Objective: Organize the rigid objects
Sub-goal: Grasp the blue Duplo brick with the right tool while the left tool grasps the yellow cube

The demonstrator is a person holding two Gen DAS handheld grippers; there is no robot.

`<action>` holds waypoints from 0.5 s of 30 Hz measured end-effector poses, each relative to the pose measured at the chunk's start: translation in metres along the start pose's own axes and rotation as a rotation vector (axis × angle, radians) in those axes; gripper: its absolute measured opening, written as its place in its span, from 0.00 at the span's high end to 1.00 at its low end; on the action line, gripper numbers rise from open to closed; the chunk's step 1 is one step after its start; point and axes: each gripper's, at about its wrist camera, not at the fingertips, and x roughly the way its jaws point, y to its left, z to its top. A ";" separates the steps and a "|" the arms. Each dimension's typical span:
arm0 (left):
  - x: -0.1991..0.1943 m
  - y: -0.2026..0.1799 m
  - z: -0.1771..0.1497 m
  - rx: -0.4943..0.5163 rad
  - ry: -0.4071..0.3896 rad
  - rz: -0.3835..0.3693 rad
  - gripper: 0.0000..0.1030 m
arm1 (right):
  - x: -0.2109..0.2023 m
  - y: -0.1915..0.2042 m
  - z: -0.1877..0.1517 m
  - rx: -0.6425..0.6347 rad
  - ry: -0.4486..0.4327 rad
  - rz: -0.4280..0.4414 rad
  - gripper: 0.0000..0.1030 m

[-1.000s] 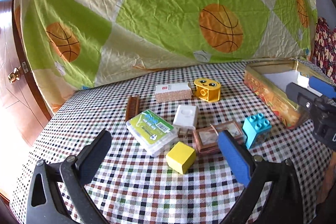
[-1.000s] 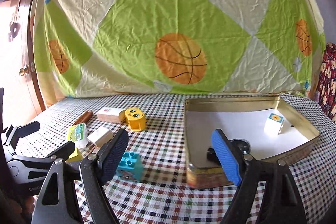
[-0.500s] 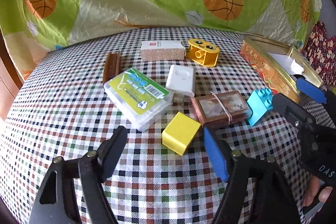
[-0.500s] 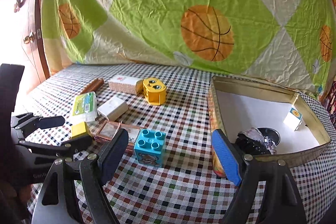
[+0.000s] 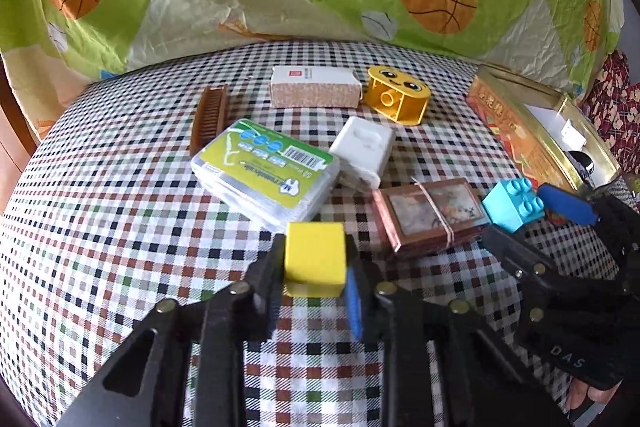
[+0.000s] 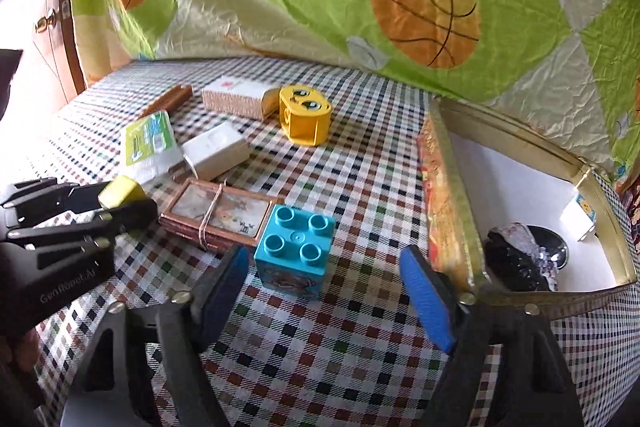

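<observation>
1. The left gripper (image 5: 314, 281) is clamped on a yellow cube (image 5: 315, 258) over the checked tablecloth (image 5: 120, 227), its fingers pressing the cube's two sides; the right-wrist view shows the same grasp (image 6: 120, 191).
2. Lettering reading "GenRobot.AI" shows on the left gripper's black body in the right-wrist view; "DAS" can be read on the right gripper's body in the left-wrist view.
3. The right gripper (image 6: 324, 291) is spread wide and holds nothing, its blue-padded fingers (image 6: 426, 299) flanking a blue toy brick (image 6: 296, 249) without touching it.
4. A clear plastic case (image 5: 266, 173) with a green label and barcode lies just behind the cube; its small print is too blurred to read.
5. A banded stack of cards (image 5: 428, 215) sits between the cube and the brick, with a white charger (image 5: 364, 155) beside the case.
6. Farther back lie a brown comb (image 5: 210, 117), a white carton (image 5: 314, 91) and a yellow smiley-face block (image 5: 398, 99).
7. The open tin box (image 6: 444, 195), its side printed with Chinese characters, stands at right, holding a dark lump (image 6: 518, 261) and a small white cube (image 6: 578, 217).
</observation>
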 end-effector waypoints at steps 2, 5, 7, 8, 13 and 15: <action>-0.001 0.001 0.000 -0.010 -0.001 -0.010 0.77 | 0.003 -0.002 0.000 0.010 0.013 0.006 0.39; -0.002 0.001 0.000 -0.022 -0.003 -0.021 0.77 | 0.005 -0.006 0.001 0.029 0.024 0.033 0.52; -0.005 0.001 -0.002 -0.033 -0.005 -0.022 0.77 | 0.005 -0.008 0.000 0.042 0.022 0.049 0.67; -0.006 0.000 -0.003 -0.035 -0.006 -0.023 0.77 | 0.003 -0.010 0.000 0.050 0.012 0.058 0.67; -0.015 -0.011 -0.005 -0.036 -0.035 0.028 0.77 | -0.023 -0.011 -0.004 0.042 -0.122 0.140 0.67; -0.022 -0.014 -0.004 -0.037 -0.071 0.072 0.77 | -0.041 -0.013 -0.009 0.031 -0.220 0.192 0.67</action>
